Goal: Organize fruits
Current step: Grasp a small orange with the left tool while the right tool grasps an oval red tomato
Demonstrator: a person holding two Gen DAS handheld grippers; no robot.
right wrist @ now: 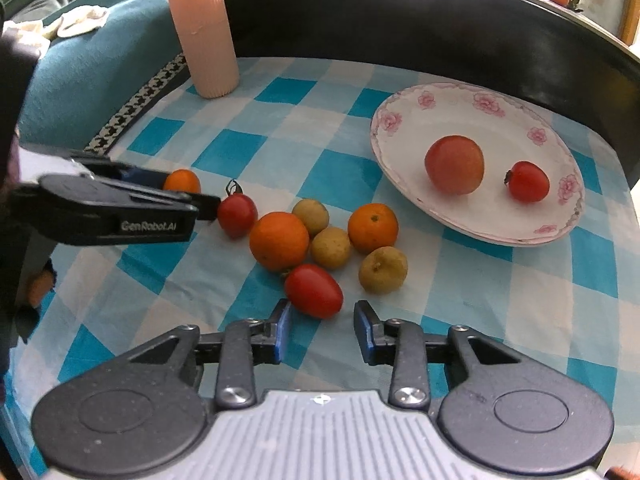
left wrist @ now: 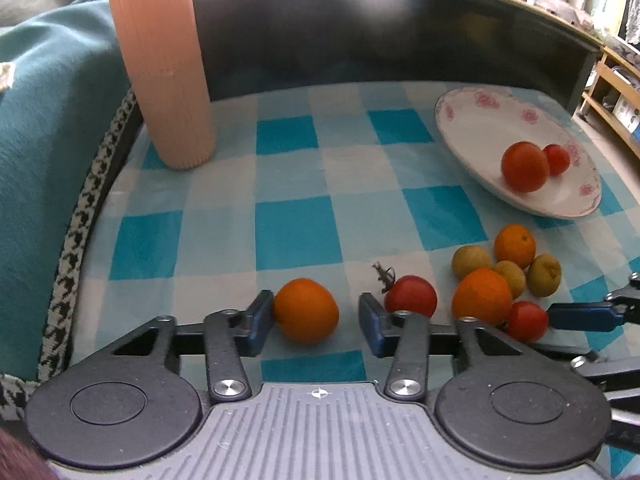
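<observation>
Btwn left tongs [left wrist: 316, 322]: round glossy orange [left wrist: 306, 311].

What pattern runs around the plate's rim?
Pink flowers on white plate, clearest in the right wrist view.

I see a tall, ribbed, peach-coloured vase [left wrist: 160, 64] standing upright at the far left corner of the blue-and-white checked cloth [left wrist: 288, 184]. Left of it lies teal fabric [left wrist: 52, 128] with a houndstooth trim [left wrist: 86, 208]. A dark raised wall [left wrist: 380, 32] runs along the back of the worktop.
</observation>
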